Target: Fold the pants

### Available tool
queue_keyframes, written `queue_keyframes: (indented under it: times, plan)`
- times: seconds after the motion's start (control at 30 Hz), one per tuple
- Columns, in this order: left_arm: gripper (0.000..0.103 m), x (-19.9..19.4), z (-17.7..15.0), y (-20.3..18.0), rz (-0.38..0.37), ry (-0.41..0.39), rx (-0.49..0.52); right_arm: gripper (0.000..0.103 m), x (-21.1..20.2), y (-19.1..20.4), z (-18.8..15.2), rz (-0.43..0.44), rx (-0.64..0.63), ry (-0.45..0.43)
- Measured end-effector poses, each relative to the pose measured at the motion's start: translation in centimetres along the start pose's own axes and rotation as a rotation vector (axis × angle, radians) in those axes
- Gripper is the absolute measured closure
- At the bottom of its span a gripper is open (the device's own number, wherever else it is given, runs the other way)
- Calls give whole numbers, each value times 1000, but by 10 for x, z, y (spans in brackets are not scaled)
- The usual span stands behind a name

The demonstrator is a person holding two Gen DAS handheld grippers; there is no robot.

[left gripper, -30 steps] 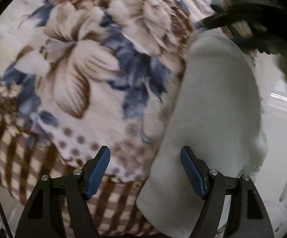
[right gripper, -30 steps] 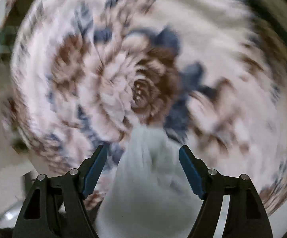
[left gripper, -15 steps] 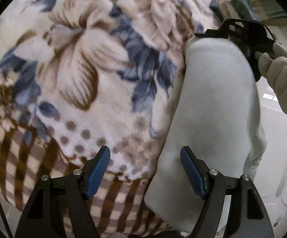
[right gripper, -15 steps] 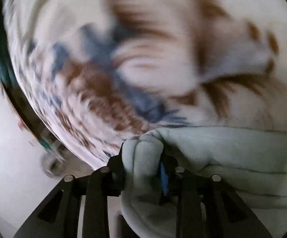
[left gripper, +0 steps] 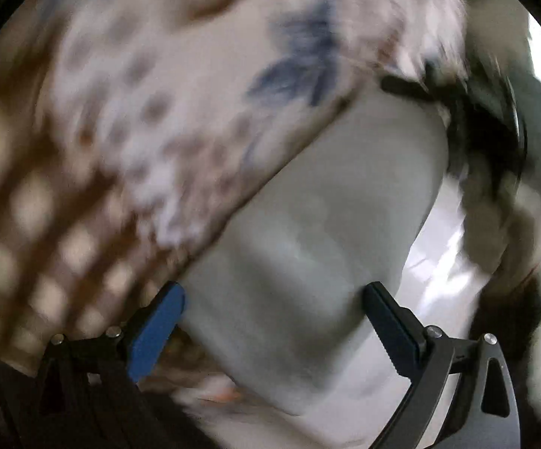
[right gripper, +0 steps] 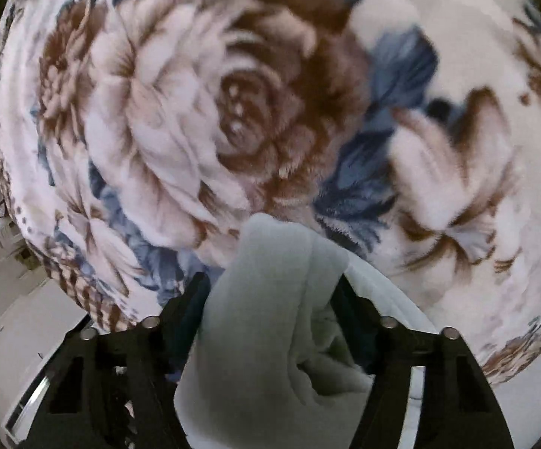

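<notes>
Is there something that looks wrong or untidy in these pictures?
Nothing looks damaged or spilled. The pale grey-green soft pants lie folded on the floral fleece blanket. Only one end is bunched between the fingers of the right hand-held gripper, so that end looks untidy.

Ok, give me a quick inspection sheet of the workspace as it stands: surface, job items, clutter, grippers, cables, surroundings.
Surface: floral blanket, plush, checked border.
Job's things: pale pants, folded, lying on the blanket.
Clutter: nothing seen.
Grippers: left gripper has just been opening, fingers wide astride the pants' end; right gripper has just been opening, a bunched fold between its fingers, touching both.
Cables: nothing seen.
Surroundings: pale floor past the blanket's edge.
</notes>
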State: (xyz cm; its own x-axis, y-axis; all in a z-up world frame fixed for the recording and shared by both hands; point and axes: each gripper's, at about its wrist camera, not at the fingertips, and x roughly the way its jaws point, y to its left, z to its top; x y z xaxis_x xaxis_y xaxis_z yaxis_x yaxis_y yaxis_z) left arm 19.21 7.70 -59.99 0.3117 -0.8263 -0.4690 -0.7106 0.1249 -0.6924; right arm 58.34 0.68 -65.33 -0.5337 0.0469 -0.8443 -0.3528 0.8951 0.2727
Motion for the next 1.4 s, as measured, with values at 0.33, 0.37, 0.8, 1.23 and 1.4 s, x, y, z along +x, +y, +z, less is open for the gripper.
queue_keyframes:
  times: [0.33,0.37,0.8,1.23,1.4]
  plan:
    - [25,-5,-15,1,209,-133,152,79,-17,-44,0,168,179,-75]
    - [25,-11,-14,-2,226,-135,145,76,-19,-41,0,158,142,-64]
    - [22,10,-68,-20,53,-174,137,29,-59,-47,-71,66,-215,-8]
    - [72,24,-79,-22,268,-215,277,68,-48,-53,-76,-100,-264,-50]
    - [48,14,-89,-44,237,-235,266,46,-71,-38,-95,-79,-326,-66]
